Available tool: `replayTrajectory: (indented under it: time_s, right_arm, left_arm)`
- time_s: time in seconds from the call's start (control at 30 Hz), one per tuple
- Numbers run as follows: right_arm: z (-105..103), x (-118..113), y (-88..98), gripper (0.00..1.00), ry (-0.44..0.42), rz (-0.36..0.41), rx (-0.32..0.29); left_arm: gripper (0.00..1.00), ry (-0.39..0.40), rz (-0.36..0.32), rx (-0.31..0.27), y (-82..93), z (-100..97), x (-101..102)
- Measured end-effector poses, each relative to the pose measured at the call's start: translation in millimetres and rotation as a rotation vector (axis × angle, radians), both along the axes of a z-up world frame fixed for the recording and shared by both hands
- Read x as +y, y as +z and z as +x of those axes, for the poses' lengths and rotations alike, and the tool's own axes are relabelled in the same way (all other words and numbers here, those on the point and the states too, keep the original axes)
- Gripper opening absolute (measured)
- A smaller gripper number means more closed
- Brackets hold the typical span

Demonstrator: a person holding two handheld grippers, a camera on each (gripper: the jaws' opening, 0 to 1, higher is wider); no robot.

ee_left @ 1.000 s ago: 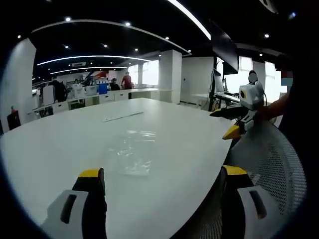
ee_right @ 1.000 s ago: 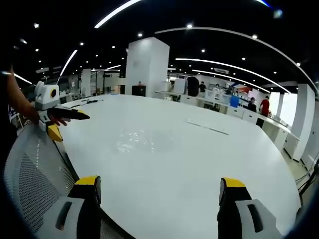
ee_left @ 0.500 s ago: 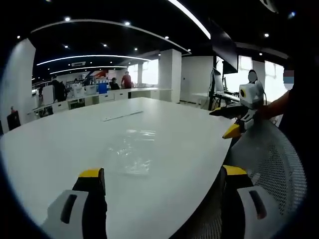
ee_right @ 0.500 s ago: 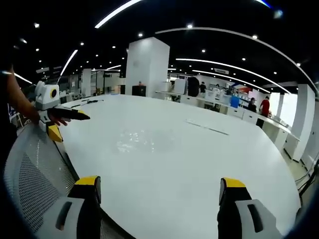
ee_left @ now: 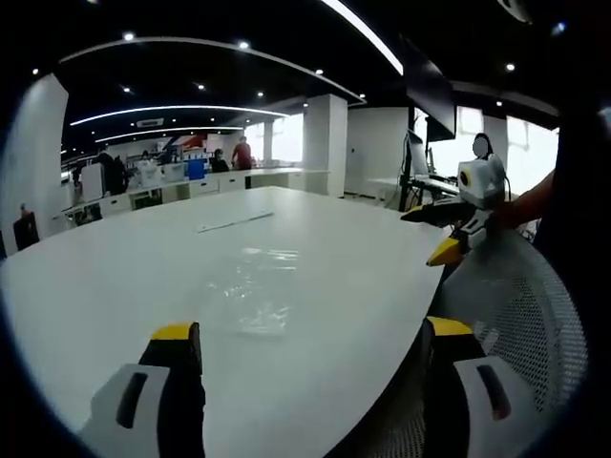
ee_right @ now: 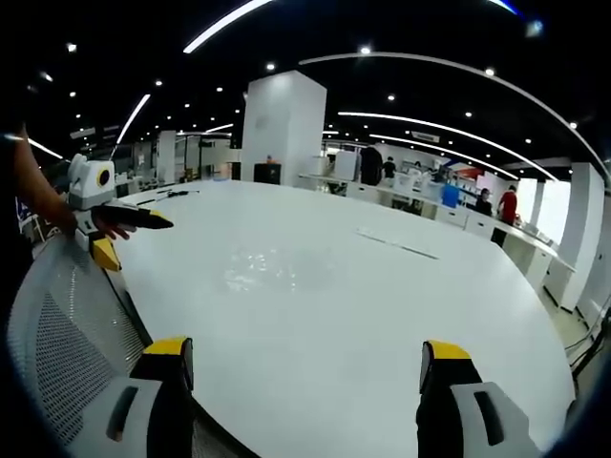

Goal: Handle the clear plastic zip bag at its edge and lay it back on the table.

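One clear plastic zip bag lies flat on the large white rounded desk, near the desk edge closest to the grippers. In the right gripper view the same bag appears as a faint glossy patch on the desk surface. One thin pale strip lies farther back on the desk, well apart from the bag; the right gripper view shows it as a thin line.

Two grippers are present. The left gripper has yellow-tipped jaws set wide apart, with nothing between them; it hangs short of the desk edge and the bag lies ahead of it, not touched. The right gripper likewise has its jaws spread wide and empty. Each gripper is also visible from the other camera: the right gripper at the desk edge, held by a hand, and the left gripper at the opposite side.

One grey mesh chair back stands just beside the desk, below the grippers. One white square column rises behind the desk. Several people stand in the background; their number cannot be determined.

Compared with the frames from one second ago and half a second ago, no difference is detectable: bag, strip, and both grippers occupy the same positions, and jaw spacing is unchanged.
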State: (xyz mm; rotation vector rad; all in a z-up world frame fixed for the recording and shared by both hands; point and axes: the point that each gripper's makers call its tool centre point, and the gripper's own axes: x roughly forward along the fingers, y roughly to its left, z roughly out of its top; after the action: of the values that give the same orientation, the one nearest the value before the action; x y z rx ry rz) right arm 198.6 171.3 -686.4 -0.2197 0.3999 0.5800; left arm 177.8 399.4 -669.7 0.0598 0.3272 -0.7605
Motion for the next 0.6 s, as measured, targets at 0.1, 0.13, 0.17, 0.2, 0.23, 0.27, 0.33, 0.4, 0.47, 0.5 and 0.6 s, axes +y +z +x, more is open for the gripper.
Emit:
replayTrajectory:
  time_s: [0.1, 0.13, 0.17, 0.2, 0.23, 0.27, 0.33, 0.4, 0.47, 0.5, 0.6]
  right_arm:
    - [0.4, -0.3, -0.4, 1.0, 0.0, -0.001, 0.001]
    - [0.4, -0.6, -0.9, 1.0, 0.0, -0.001, 0.002]
    - [0.6, -0.7, -1.0, 1.0, 0.001, -0.002, 0.001]
    - [0.6, -0.9, -1.3, 1.0, 0.001, -0.004, 0.001]
    - [0.6, -1.0, -1.6, 1.0, 0.0, -0.004, 0.003]
    - [0.6, -1.1, -1.7, 1.0, -0.001, -0.004, 0.003]
    - [1.0, -1.7, -2.0, 1.0, -0.004, -0.001, 0.005]
    - [1.0, -1.9, -2.2, 1.0, -0.005, -0.002, 0.004]
    - [0.6, -0.9, -2.1, 1.0, -0.003, -0.001, 0.007]
    - [0.6, -0.9, -2.3, 1.0, -0.002, -0.004, 0.007]
    - [0.0, 0.0, -1.9, 1.0, -0.001, -0.005, 0.008]
  left_arm:
    - [0.96, 0.002, -0.001, 0.0, 0.5, 0.4, 0.0]
    - [0.96, 0.002, -0.003, 0.001, 0.8, 0.3, -0.3]
    - [0.96, 0.001, -0.002, 0.001, 1.2, 0.2, -0.7]
    - [0.96, 0.001, -0.001, 0.0, 1.5, 0.1, -1.0]
    - [0.96, 0.001, -0.001, 0.001, 2.4, -0.2, -1.7]
    - [0.96, 0.001, -0.001, 0.001, 2.9, -0.3, -2.1]
    - [0.96, 0.005, -0.001, -0.002, 3.5, 0.2, -1.6]
    - [0.96, 0.009, -0.002, -0.002, 3.5, 0.7, -0.9]
    - [0.96, 0.011, -0.002, -0.001, 3.0, 1.0, 0.6]
    - [0.95, 0.012, -0.001, -0.002, 3.0, 1.0, 0.6]
    - [0.95, 0.012, 0.002, -0.006, 3.2, 1.2, 0.6]
